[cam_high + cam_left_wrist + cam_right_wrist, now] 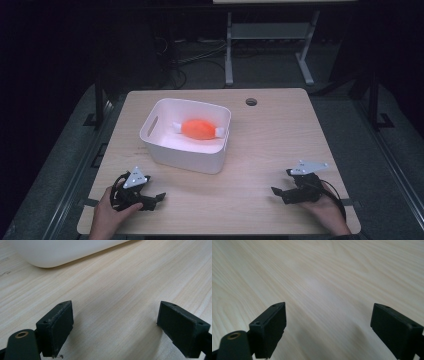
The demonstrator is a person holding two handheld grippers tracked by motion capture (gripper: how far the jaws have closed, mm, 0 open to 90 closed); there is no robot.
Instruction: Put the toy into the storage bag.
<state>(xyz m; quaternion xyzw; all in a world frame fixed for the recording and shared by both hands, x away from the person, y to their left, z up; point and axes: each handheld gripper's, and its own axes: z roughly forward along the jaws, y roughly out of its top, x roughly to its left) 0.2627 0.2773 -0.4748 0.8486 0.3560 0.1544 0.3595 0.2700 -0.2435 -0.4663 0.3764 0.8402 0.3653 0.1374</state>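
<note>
Orange item (198, 128): rounded orange body with a white end at each side, possibly a toy or wrapped piece; it lies on the floor of the bin, toward the wall at 1 o'clock, touched by neither gripper
White bin (165, 152): open-topped plastic tub with a slot handle in its wall at 9 o'clock; it stands on the table at about 11 o'clock from centre; its rounded lower corner (47, 261) is seen at 11 o'clock in the left gripper view
Left gripper (157, 197): held low at the table's 7 o'clock edge, just short of the bin's near wall; jaws spread wide, nothing between them, bare wood beneath (113, 317)
Right gripper (276, 192): at the 5 o'clock edge, well apart from the bin; jaws likewise released, with bare wood grain ahead (327, 320)
Table (280, 130): light wood top, cable hole (251, 102) at 1 o'clock near the far edge
Progress, as judged: either the item is already stowed and the work stands complete, or removal has not begun; the pictures do not settle which
Remaining, if removal is intended: reach over the rim, close on the item, lift it clear
</note>
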